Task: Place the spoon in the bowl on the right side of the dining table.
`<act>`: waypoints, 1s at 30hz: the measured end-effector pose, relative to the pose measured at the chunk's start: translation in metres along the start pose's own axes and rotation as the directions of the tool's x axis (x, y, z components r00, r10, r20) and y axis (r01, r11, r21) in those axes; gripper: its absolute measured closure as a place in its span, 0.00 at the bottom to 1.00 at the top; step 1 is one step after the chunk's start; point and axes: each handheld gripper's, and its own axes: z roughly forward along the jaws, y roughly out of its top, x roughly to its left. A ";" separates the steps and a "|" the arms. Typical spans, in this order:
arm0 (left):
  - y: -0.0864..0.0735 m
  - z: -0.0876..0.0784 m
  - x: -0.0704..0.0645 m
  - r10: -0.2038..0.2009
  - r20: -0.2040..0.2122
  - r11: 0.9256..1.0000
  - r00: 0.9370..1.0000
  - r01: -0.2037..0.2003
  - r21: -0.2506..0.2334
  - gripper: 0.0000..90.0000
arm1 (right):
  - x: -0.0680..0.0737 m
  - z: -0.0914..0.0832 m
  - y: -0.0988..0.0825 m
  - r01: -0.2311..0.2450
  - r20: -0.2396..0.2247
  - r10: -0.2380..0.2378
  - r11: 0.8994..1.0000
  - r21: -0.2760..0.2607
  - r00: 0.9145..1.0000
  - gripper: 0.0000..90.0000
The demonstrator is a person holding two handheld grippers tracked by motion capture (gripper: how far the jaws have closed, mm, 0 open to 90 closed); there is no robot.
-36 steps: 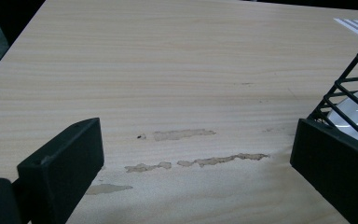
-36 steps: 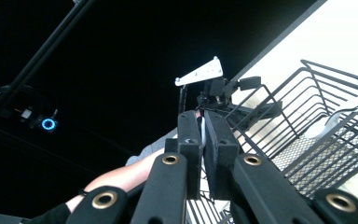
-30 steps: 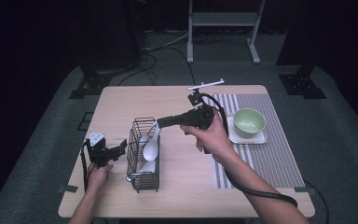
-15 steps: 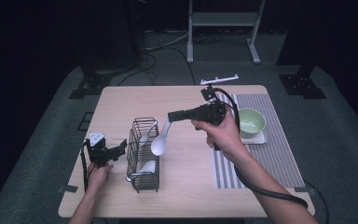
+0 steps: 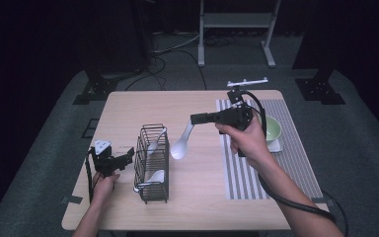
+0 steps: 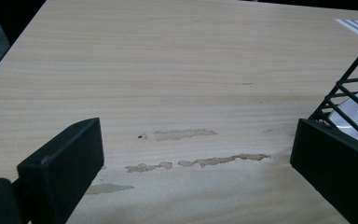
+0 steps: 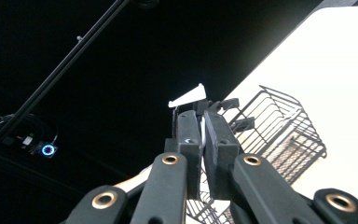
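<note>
**Spoon clear of the rack, heading for the bowl**

At about eight o'clock on the table [image 5: 197, 197], the left gripper [image 5: 126, 157] rests low with its jaws spread wide and nothing between them; in the left gripper view one jaw sits against the corner of the wire rack [image 5: 153, 165], seemingly steadying it. The rack stands just right of it, near seven o'clock from the table's middle. Inside it I count two white spoons: one leaning upright [image 5: 156, 140] at the far end, one lying low [image 5: 154, 176] near the front.

Near the table's centre, a third white spoon [image 5: 182, 143] hangs in the air, bowl end down, handle pinched in the right gripper [image 5: 193, 119], whose jaws are closed flat on it. The spoon is clear of the rack, apart from it.

At three o'clock sit one striped placemat [image 5: 296, 163] and, on it, one green bowl [image 5: 272, 129] on a small white plate [image 5: 276, 146].

To do the carry well, I would keep the pinch firm and the spoon raised, swing it level across to three o'clock, and lower the bowl end into the green bowl before opening. The left gripper should hold the rack steady.
</note>
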 end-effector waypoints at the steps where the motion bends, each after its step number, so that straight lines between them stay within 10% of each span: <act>1: 0.000 0.000 0.000 0.001 0.000 1.000 1.000 -0.001 0.000 0.02 | -0.001 -0.001 0.000 0.000 0.002 0.001 1.000 -0.003 1.000 0.96; 30: 0.000 0.000 0.000 0.002 -0.006 1.000 1.000 -0.002 0.002 0.02 | -0.031 -0.049 -0.017 -0.068 0.073 0.074 0.994 -0.087 0.995 0.96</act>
